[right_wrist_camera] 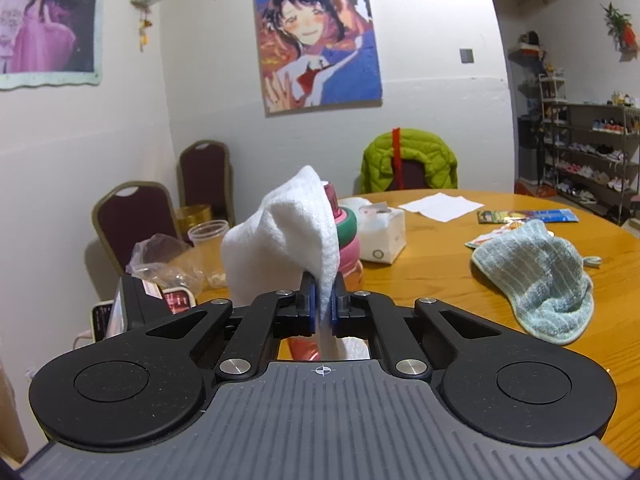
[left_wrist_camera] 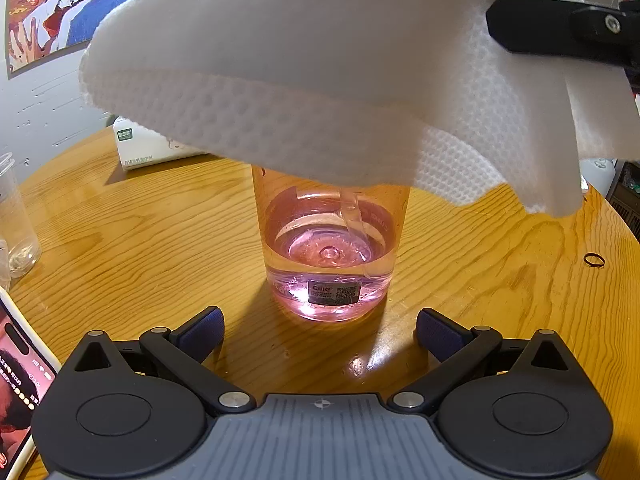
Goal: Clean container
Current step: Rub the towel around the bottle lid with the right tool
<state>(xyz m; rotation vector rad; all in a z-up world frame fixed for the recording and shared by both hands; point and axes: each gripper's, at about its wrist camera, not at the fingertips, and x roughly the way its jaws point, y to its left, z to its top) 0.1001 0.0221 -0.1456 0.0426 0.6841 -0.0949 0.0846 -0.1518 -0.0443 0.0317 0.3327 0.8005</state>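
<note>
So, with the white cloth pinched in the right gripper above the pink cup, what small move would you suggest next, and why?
Probably close the left gripper on the pink cup to steady it. Its fingers stand open on either side of the cup's base, not touching it, while the right gripper, shut on the white cloth, holds it draped above the cup's mouth. An unheld cup could tip once wiping starts.

Left hand-held gripper (left_wrist_camera: 320, 332): black linkage arms with silver rivets, round black discs at lower left and lower right, ribbed grey body with a small crosshair mark at bottom centre — dark blue fingertip pads (left_wrist_camera: 206, 330). Right hand-held gripper (right_wrist_camera: 323, 306): same build — blue pads, silver rivets.
</note>
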